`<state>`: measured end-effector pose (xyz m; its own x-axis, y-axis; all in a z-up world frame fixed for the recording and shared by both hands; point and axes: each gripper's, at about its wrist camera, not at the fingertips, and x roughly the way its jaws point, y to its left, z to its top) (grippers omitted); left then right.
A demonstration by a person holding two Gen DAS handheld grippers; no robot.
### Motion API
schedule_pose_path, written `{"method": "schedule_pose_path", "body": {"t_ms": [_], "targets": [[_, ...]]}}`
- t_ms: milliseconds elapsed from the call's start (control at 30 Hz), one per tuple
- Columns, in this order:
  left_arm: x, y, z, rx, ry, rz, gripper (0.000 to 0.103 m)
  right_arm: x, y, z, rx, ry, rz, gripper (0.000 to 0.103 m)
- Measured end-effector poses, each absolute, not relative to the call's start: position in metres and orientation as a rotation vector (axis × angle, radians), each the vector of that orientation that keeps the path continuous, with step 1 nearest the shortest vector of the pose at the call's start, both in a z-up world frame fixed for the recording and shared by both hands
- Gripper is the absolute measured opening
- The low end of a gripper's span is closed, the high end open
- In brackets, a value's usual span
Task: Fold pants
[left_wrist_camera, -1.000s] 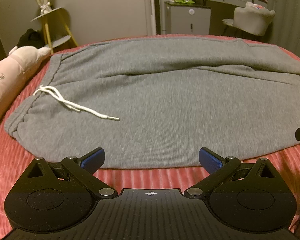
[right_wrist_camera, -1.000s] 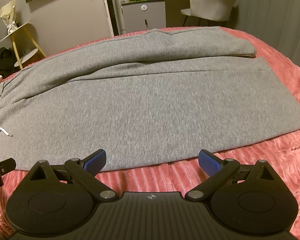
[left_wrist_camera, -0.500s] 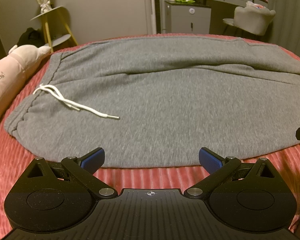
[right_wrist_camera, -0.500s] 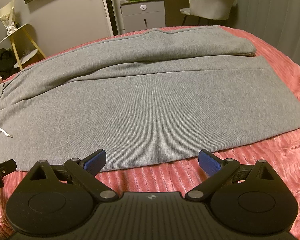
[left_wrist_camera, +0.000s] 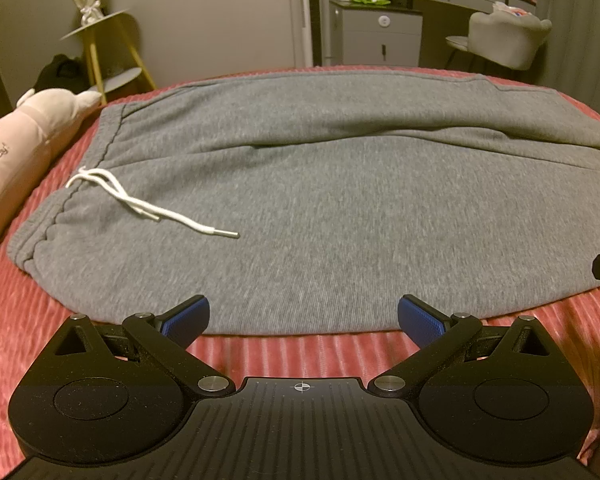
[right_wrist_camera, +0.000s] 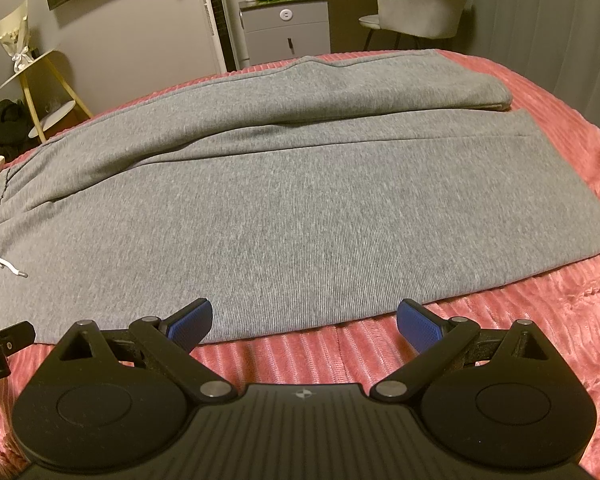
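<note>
Grey sweatpants (left_wrist_camera: 340, 200) lie flat across the pink bed, waistband to the left, legs running right; they also show in the right wrist view (right_wrist_camera: 300, 208). A white drawstring (left_wrist_camera: 140, 204) trails over the waist area. My left gripper (left_wrist_camera: 303, 318) is open and empty, just in front of the pants' near edge by the waist end. My right gripper (right_wrist_camera: 304, 322) is open and empty at the near edge further toward the leg hems (right_wrist_camera: 560, 184).
The pink ribbed bedspread (left_wrist_camera: 292, 352) covers the bed. A pink plush toy (left_wrist_camera: 24, 140) lies at the left. Behind the bed stand a yellow-legged side table (left_wrist_camera: 100, 52), a grey cabinet (left_wrist_camera: 376, 36) and a grey chair (right_wrist_camera: 420, 8).
Both views have shifted very slightly; the grippers stay open at the near edge and the pants have not moved.
</note>
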<state>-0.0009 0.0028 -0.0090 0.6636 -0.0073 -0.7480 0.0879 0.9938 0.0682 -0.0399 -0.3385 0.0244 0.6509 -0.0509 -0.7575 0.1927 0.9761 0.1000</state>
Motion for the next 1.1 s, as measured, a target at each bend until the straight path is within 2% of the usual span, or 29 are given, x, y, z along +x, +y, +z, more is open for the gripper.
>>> {"method": "schedule_pose_path", "body": {"t_ms": [1100], "targets": [[0.0065,-0.0016,-0.0120,0.120,0.888,-0.027,0.103,-0.0449,-0.3476,0.0269,0.234,0.827,-0.125,0.099]]}}
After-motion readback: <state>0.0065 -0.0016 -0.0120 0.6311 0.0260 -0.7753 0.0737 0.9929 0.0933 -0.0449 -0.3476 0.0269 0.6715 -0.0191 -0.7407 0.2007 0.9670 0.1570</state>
